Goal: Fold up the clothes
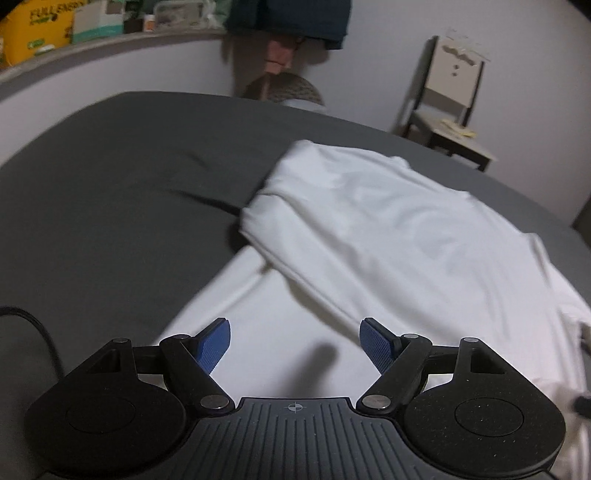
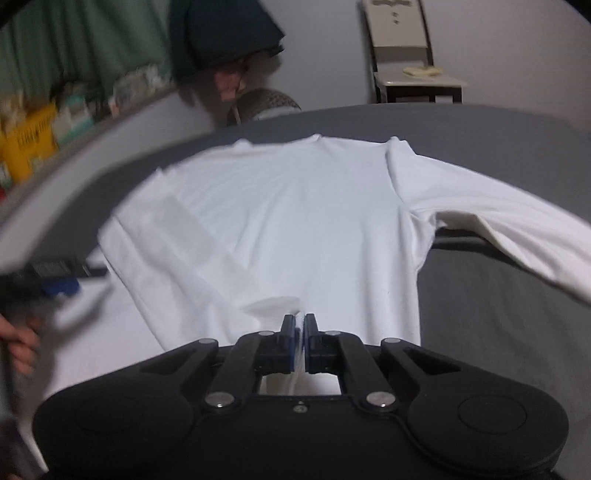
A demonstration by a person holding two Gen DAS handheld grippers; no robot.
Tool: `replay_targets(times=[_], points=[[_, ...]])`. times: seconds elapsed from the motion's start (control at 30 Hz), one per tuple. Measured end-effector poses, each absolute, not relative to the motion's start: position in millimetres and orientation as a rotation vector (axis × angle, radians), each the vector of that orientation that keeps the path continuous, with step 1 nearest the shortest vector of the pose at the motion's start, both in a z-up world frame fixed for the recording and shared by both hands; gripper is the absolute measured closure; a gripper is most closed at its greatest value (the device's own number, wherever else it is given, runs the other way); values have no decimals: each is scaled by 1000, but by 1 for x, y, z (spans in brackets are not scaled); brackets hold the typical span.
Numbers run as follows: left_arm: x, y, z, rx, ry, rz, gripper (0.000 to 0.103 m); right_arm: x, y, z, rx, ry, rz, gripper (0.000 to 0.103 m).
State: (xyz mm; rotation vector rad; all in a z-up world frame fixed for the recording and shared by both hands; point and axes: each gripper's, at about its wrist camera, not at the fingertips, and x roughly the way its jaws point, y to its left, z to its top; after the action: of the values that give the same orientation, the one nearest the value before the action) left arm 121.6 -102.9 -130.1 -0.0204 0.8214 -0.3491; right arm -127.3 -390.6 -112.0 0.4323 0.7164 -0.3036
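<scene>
A white long-sleeved shirt point(image 2: 295, 221) lies on a dark grey bed point(image 2: 498, 314), its neck at the far side. One sleeve point(image 2: 517, 229) stretches out to the right. The other side is folded in over the body, seen as a fold point(image 1: 369, 221) in the left wrist view. My right gripper point(image 2: 303, 325) is shut on the shirt's near hem, with a pinch of white cloth between its pads. My left gripper point(image 1: 295, 345) hangs open above the shirt's lower part point(image 1: 277, 325), nothing between its blue pads point(image 1: 216, 345). It also shows blurred at the left of the right wrist view, as left gripper point(image 2: 59, 284).
A wooden chair point(image 1: 450, 107) stands by the wall beyond the bed. A shelf point(image 1: 74, 48) at the far left carries a yellow box point(image 1: 37, 29) and other boxes. A round stool point(image 1: 291, 88) stands behind the bed. A black cable point(image 1: 40, 332) lies at the left. A hand point(image 2: 18, 339) grips the left tool.
</scene>
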Motion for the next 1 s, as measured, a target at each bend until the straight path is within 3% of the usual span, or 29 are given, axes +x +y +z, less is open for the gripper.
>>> replay_targets(times=[0.13,0.37,0.43,0.47,0.57,0.63,1.0], points=[[121,-98,-129,52,814,-285,25,-153,-420,-106,591,646,-331,99],[120,-91,-123,73,797,-267,25,-158,-439,-128,721,753,-386,94],[116,-96,-118,82,762,-329,25,-156,-436,-127,694,755,-400,71],[113,-100,-116,111,730,-364,25,-157,-434,-128,681,754,-411,69],[102,-115,-113,244,619,-464,25,-154,-436,-131,685,759,-397,72],[98,-124,-115,336,563,-520,25,-152,-437,-131,689,755,-371,99],[113,-139,-138,425,562,-714,25,-200,-473,-85,931,320,-215,99]])
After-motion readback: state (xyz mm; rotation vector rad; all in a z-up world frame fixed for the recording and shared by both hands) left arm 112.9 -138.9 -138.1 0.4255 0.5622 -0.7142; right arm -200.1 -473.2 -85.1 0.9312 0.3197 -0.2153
